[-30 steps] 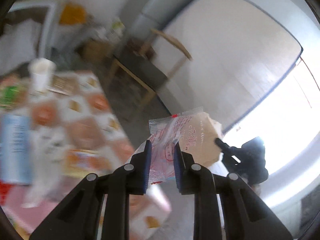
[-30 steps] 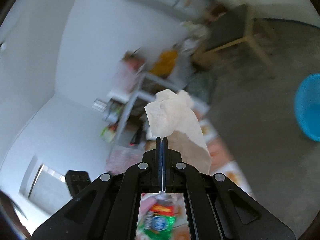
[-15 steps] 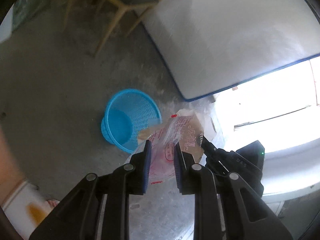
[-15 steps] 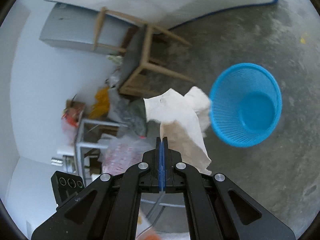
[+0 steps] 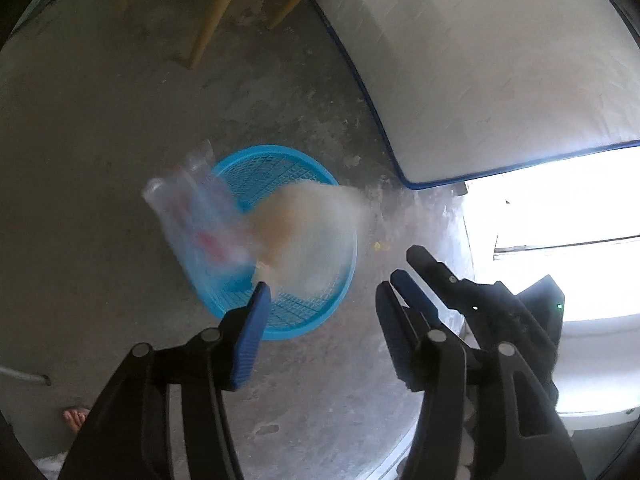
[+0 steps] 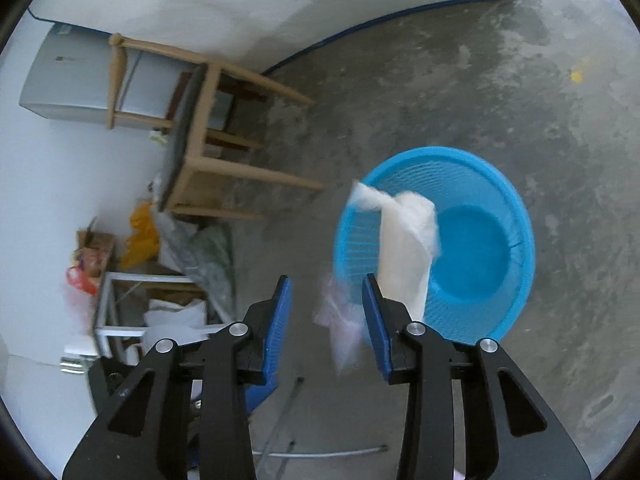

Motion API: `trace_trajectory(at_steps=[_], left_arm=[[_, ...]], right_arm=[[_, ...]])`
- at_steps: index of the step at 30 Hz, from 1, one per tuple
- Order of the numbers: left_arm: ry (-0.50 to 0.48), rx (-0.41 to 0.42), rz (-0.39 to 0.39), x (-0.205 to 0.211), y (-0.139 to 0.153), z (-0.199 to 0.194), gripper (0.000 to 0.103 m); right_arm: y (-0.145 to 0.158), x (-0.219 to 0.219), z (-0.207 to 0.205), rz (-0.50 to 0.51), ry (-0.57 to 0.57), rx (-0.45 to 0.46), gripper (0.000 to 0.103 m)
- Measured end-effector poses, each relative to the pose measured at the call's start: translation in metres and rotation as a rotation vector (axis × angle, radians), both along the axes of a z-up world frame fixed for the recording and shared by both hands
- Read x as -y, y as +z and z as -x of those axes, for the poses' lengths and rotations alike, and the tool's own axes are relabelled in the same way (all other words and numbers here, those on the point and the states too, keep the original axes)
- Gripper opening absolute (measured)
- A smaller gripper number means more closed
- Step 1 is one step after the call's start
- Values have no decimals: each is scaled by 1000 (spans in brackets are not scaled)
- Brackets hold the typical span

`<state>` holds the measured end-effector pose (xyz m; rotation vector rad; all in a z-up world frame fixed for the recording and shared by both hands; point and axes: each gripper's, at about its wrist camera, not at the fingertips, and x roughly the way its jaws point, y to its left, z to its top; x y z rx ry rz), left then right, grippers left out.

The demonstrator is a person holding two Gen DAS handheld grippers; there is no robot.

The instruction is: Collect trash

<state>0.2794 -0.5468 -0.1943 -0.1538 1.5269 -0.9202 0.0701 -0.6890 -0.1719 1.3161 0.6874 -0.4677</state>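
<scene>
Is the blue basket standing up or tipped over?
Standing up. The blue basket sits on the floor with its open mouth facing up, so its bottom shows. A paper and a wrapper are blurred above it.

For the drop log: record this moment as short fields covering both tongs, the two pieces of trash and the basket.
left tongs: open, just been opening, nothing between the jaws
right tongs: open, just been opening, nothing gripped
plastic wrapper: blurred, loose in the air at the basket's rim
paper napkin: loose, over the basket
blue basket: on the concrete floor
</scene>
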Motion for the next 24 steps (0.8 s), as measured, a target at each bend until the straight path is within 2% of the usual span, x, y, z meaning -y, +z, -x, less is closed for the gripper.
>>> trace_trajectory(at_steps=[9, 14, 19, 24], left_arm=[[44, 35, 131, -26, 46, -2, 54], [44, 73, 229, -58, 95, 0, 54], [17, 163, 315, -110, 162, 9, 55], [10, 274, 320, -175, 215, 23, 65]], right_arm=[[17, -1, 16, 47, -6, 63, 41], [27, -6, 26, 71, 7, 87, 41], [42, -19, 39, 98, 47, 110, 41], [48, -54, 23, 141, 215, 98, 43]])
